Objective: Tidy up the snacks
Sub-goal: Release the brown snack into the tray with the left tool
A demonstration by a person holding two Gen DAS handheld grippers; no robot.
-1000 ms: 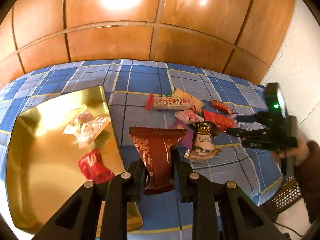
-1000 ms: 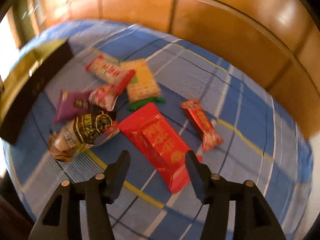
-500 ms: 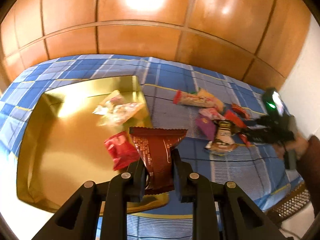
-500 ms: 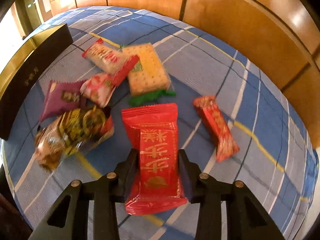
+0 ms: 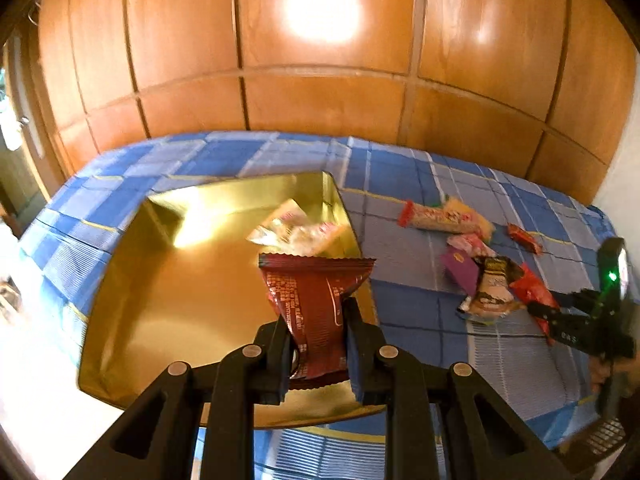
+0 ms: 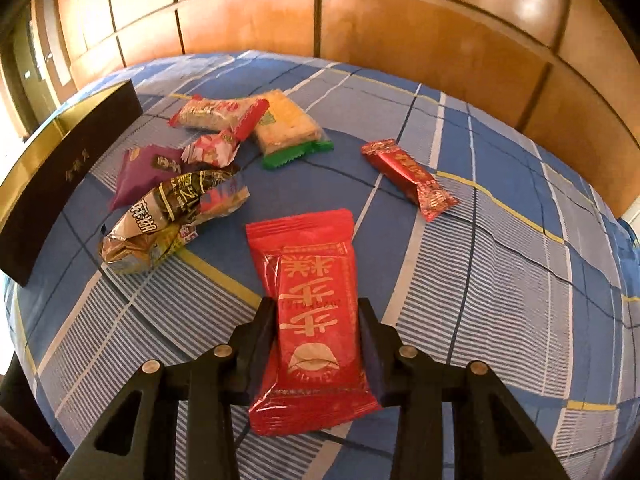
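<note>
While the left hand-held gripper (image 5: pixel 318 354) pinches a dark red-brown snack packet (image 5: pixel 316 304) by its lower half, the packet hangs above the near right part of a shiny gold tray (image 5: pixel 168 300) that sits on the blue checked tabletop (image 5: pixel 420 320). Inside the tray, near its far right corner, lie a few pale and pink wrapped sweets (image 5: pixel 296 232). The right hand-held gripper (image 6: pixel 318 340) is closed on a bright red packet (image 6: pixel 316 312) with gold lettering, its fingers (image 6: pixel 264 328) pressing the packet's two long sides. Beyond it on the cloth lie the rest of the snacks: a crumpled brown-and-gold wrapper (image 6: pixel 172 216), a purple packet (image 6: pixel 144 170) just behind that, a small pink-and-white sweet (image 6: pixel 212 148), a long red-ended biscuit bar (image 6: pixel 218 114) partly over a yellow cracker pack (image 6: pixel 286 126) with a green end, and a slim red candy bar (image 6: pixel 410 176) lying apart to the right. The tray's dark outer wall (image 6: pixel 60 176) shows at the left of the right wrist view.
</note>
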